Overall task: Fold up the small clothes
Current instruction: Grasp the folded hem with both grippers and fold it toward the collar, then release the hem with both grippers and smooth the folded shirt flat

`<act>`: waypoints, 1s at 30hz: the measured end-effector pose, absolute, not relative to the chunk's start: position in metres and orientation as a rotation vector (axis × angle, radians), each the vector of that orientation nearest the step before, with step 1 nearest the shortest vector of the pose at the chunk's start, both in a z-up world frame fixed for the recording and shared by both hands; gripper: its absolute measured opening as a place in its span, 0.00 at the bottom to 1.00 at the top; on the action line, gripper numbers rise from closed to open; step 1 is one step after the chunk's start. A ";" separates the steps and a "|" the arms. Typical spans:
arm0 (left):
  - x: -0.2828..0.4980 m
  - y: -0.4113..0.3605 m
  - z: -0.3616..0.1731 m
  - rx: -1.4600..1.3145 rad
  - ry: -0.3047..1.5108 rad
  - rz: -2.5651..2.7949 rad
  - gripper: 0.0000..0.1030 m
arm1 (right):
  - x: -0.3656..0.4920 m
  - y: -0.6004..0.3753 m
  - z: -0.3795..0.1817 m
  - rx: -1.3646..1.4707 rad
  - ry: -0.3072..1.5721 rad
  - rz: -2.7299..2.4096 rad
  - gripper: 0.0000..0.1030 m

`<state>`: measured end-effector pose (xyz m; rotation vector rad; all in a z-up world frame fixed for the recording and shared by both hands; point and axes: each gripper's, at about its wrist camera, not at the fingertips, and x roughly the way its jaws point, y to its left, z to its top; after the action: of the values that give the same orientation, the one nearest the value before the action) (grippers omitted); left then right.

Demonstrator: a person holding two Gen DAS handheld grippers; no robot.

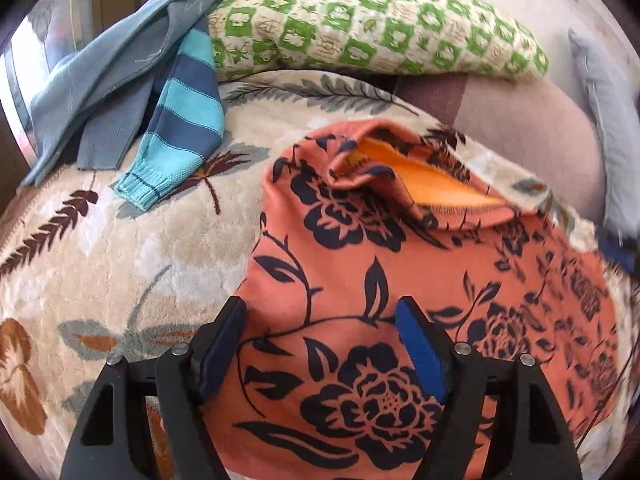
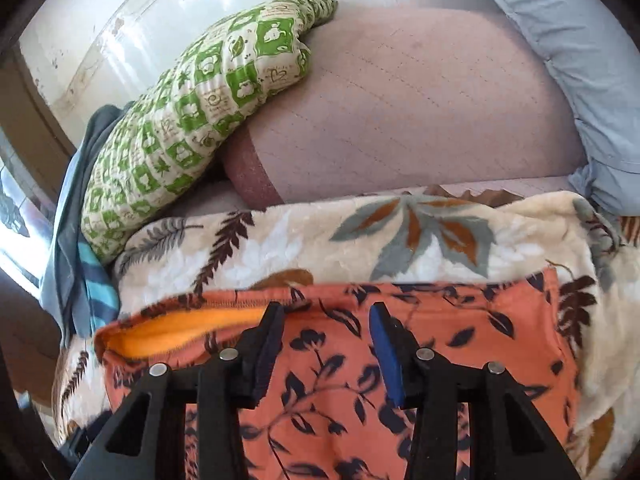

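An orange garment (image 1: 360,264) with a dark navy flower print lies on the cream leaf-patterned blanket (image 1: 120,248). Its far edge is turned up and shows a yellow-orange lining (image 1: 436,184). My left gripper (image 1: 320,312) hovers over the garment's near part, jaws wide apart, with nothing pinched. In the right wrist view the same garment (image 2: 460,340) spreads below my right gripper (image 2: 326,314). Its jaws stand partly apart, and only flat cloth shows in the gap. The lining (image 2: 172,332) shows to the left of the right gripper's fingers.
A blue striped sweater sleeve (image 1: 188,120) and a grey-blue garment (image 1: 100,80) lie at the blanket's far left. A green-and-cream patterned pillow (image 1: 360,28) rests behind, on a mauve quilted cover (image 2: 420,112). A pale blue pillow (image 2: 580,60) lies at the right.
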<state>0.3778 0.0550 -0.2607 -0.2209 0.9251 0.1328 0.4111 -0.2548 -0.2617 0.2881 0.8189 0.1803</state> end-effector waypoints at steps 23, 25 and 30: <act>0.469 0.034 -0.245 -0.071 0.964 0.291 0.75 | 0.291 -0.320 -0.327 0.484 0.949 0.232 0.54; 0.437 0.019 -0.224 -0.037 0.864 0.253 0.76 | 0.286 -0.328 -0.319 0.496 0.912 0.220 0.54; 0.415 -0.020 -0.223 0.080 0.891 0.111 0.89 | 0.276 -0.325 -0.314 0.548 0.913 0.264 0.54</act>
<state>0.4154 -0.0204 -0.2232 0.0800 0.8909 0.1107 0.2761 -0.3250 -0.3144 0.5477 0.9128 0.2639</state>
